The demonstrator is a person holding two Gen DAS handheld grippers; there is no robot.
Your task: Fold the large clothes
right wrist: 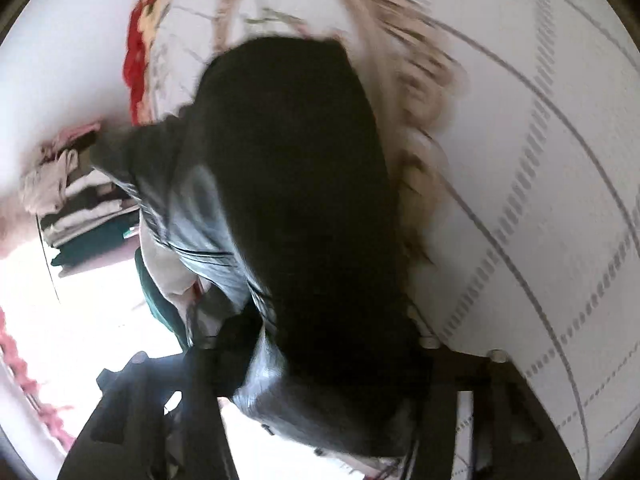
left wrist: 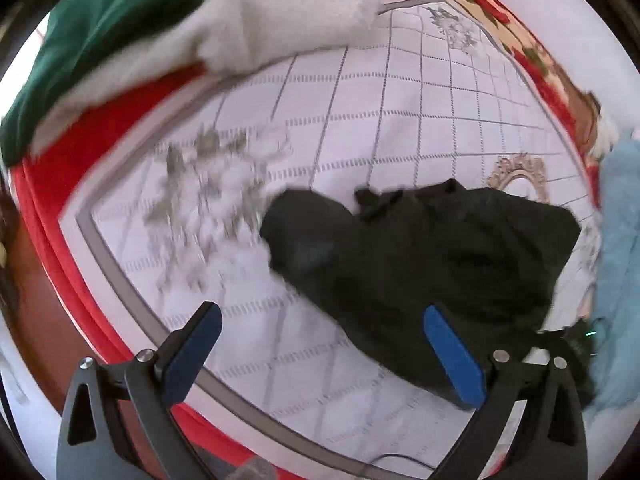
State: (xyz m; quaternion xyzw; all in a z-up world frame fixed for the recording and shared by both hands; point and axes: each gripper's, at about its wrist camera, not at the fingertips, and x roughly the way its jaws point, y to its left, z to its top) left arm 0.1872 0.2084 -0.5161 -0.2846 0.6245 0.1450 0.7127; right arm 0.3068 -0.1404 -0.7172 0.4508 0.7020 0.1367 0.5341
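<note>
A black garment [left wrist: 420,264] lies bunched on the white checked bedcover [left wrist: 360,120], at the lower right of the left wrist view. My left gripper [left wrist: 324,352] is open and empty, its blue pads [left wrist: 452,360] spread just above the garment's near edge. In the right wrist view the same black garment [right wrist: 296,208] hangs over and fills the space between my right gripper's fingers, hiding the fingertips. The right gripper [right wrist: 320,420] looks shut on the cloth and lifts it off the bed. The view is blurred by motion.
A green, white and red cloth pile [left wrist: 160,28] lies at the bedcover's far left. A light blue fluffy item [left wrist: 616,240] sits at the right edge. The bed has a red floral border [left wrist: 520,28]. A stack of folded clothes [right wrist: 88,216] shows left in the right wrist view.
</note>
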